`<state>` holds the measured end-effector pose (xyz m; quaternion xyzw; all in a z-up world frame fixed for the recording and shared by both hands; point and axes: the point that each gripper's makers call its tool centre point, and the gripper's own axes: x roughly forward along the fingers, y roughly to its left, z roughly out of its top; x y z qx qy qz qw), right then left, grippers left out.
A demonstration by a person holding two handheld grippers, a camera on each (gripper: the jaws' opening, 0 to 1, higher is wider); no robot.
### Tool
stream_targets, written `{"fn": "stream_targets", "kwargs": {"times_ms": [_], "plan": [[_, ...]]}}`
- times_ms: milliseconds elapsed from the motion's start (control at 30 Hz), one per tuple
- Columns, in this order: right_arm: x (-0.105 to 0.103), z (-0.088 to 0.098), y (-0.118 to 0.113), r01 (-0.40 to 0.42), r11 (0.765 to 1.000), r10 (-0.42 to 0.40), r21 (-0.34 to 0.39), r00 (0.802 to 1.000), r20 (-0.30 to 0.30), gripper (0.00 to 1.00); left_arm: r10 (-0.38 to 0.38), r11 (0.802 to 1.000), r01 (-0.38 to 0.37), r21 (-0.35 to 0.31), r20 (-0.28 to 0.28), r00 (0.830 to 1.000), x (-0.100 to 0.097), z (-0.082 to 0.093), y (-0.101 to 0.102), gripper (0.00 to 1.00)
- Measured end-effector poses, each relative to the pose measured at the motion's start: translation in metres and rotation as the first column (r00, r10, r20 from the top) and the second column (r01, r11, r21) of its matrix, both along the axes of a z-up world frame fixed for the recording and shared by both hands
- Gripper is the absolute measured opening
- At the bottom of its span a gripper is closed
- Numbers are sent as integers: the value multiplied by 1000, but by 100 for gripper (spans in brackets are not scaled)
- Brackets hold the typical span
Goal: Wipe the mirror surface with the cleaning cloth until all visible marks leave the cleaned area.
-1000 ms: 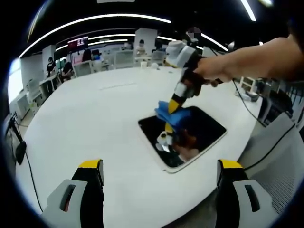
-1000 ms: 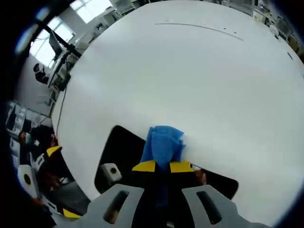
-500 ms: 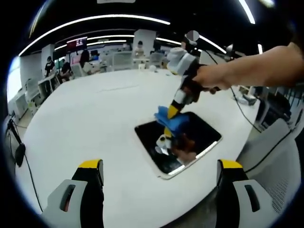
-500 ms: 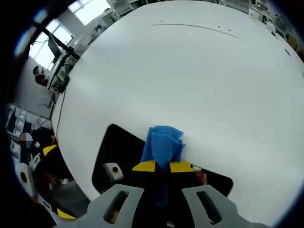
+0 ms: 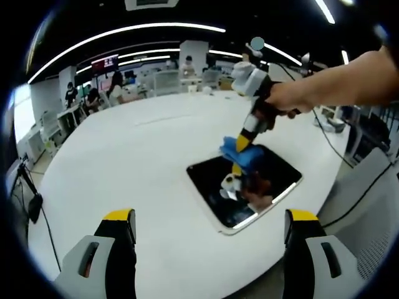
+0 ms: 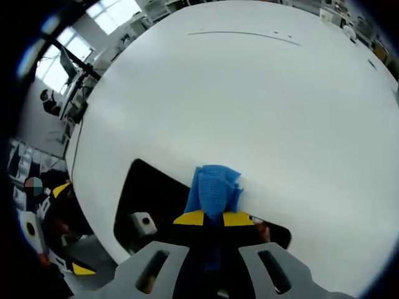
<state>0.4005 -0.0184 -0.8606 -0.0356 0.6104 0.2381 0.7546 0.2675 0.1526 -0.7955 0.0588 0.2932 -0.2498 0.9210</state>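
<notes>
A dark rectangular mirror point(image 5: 212, 187) with a pale rim lies flat on the white round table point(image 5: 124, 162). In the left gripper view the right gripper point(image 5: 242, 142), held by a person's hand, presses a blue cleaning cloth point(image 5: 234, 151) onto the mirror's far edge. In the right gripper view its yellow-tipped jaws are shut on the blue cloth point(image 6: 214, 189), which sits over the mirror point(image 6: 143, 193) edge. My left gripper point(image 5: 211, 221) hangs open above the table's near side, apart from the mirror, with nothing between its jaws.
The table point(image 6: 249, 93) stretches wide and white beyond the mirror. Desks, chairs and several people point(image 5: 115, 90) stand in the office behind. A grey chair point(image 5: 368, 205) and cables are off the table's right edge.
The right gripper and cloth have shifted slightly along the mirror's far edge. Both views moved a little with the hands. The left gripper stays open.
</notes>
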Motion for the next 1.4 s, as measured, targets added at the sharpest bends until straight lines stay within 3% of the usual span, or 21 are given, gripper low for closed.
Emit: {"fn": "stream_targets", "kwargs": {"times_ms": [367, 467, 800, 1400], "plan": [[-2, 2, -3, 4, 1000, -4, -9, 1000, 0, 2, -22, 1000, 22, -6, -17, 1000, -3, -2, -4, 100], [-2, 2, -12, 45, 999, -45, -17, 999, -4, 2, -21, 1000, 21, -2, -17, 1000, -3, -3, -3, 100], [-3, 2, -10, 20, 999, -20, -27, 1000, 9, 2, -24, 1000, 24, 17, -17, 1000, -3, -5, -1, 99], [-29, 3, -12, 21, 1000, -20, -19, 999, 33, 2, -22, 1000, 22, 8, -13, 1000, -2, -5, -1, 99]]}}
